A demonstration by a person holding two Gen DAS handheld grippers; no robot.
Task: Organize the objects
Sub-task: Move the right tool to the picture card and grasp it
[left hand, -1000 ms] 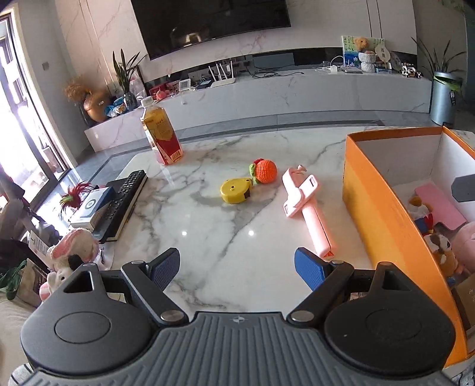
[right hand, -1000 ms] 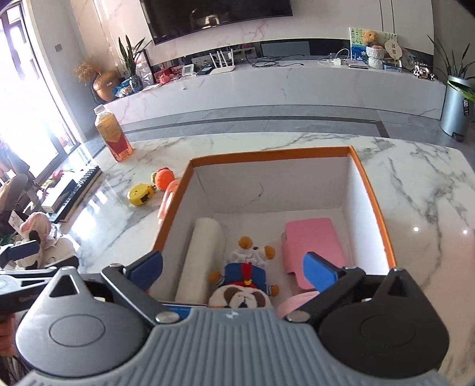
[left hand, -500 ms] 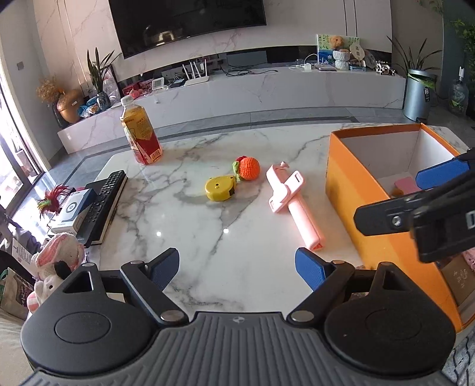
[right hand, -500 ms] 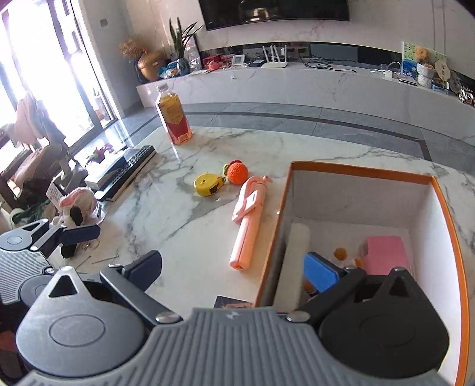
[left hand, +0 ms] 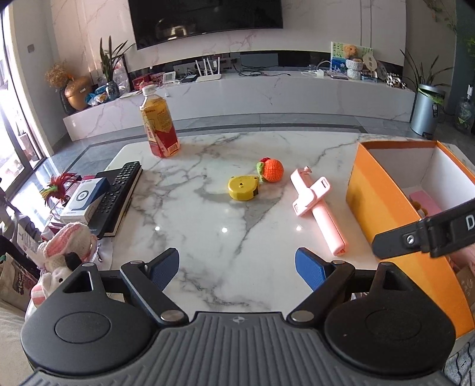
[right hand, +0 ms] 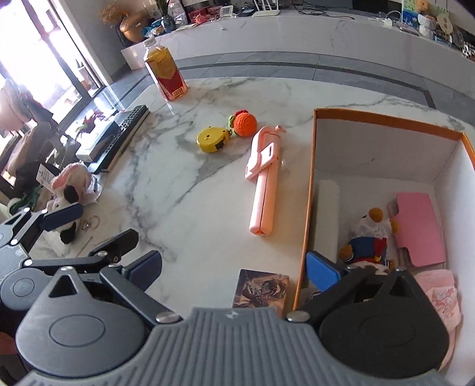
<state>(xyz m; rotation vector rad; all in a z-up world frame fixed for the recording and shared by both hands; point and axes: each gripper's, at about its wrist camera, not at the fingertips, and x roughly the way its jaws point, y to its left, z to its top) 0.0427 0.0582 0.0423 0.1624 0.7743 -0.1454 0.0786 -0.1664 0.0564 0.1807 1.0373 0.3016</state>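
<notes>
Just left of the orange box [right hand: 307, 190] on the table [right hand: 190, 207], the rigid, light pink selfie stick [right hand: 262, 190] looks easiest to grip mid-shaft, with both the left tool [left hand: 237, 268] and right tool [right hand: 234, 268] spread empty.

I was in a living room at home: a big TV [left hand: 207, 17] hung over a long marble shelf [left hand: 267, 89], with house plants [left hand: 109, 68] nearby.
</notes>
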